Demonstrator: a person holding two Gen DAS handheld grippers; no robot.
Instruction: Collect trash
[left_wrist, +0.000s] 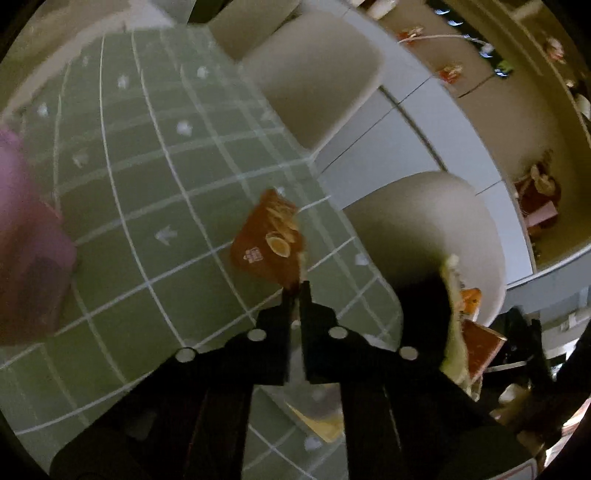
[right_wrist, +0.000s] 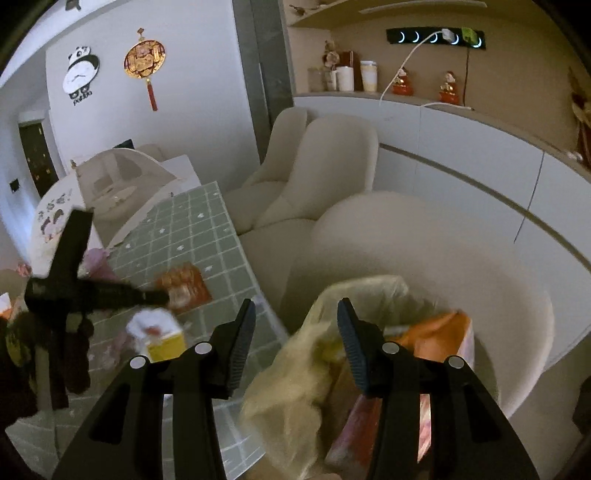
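A: Where is the orange wrapper (left_wrist: 266, 243)?

B: Pinched at its near corner by the left gripper (left_wrist: 295, 290), whose jaws are clenched on it. It hangs over the right part of the green checked cloth (left_wrist: 147, 192), close to the table's right edge. In the right wrist view the same wrapper (right_wrist: 183, 284) shows at the tip of that gripper (right_wrist: 164, 295), left of centre.

A: And the right gripper (right_wrist: 296, 314)?

B: Released, jaws spread wide and holding nothing. It hovers above the yellowish bag (right_wrist: 295, 362), which sits just right of the table and in front of a cream chair (right_wrist: 424, 258).

A: What is in the bag?

B: Orange and pink packets (right_wrist: 439, 332), blurred; I cannot tell more. From the left wrist view the bag's rim (left_wrist: 453, 325) shows at the right, with an orange packet (left_wrist: 480, 350) inside.

A: Anything else on the cloth?

B: A small white and yellow carton (right_wrist: 160, 334) lies near the left gripper, on the near side. A pink blurred shape (left_wrist: 26, 236) stands at the far left of the left wrist view. A second cream chair (right_wrist: 325, 170) is farther back beside the table, and white cabinets (right_wrist: 461, 173) run along the right wall.
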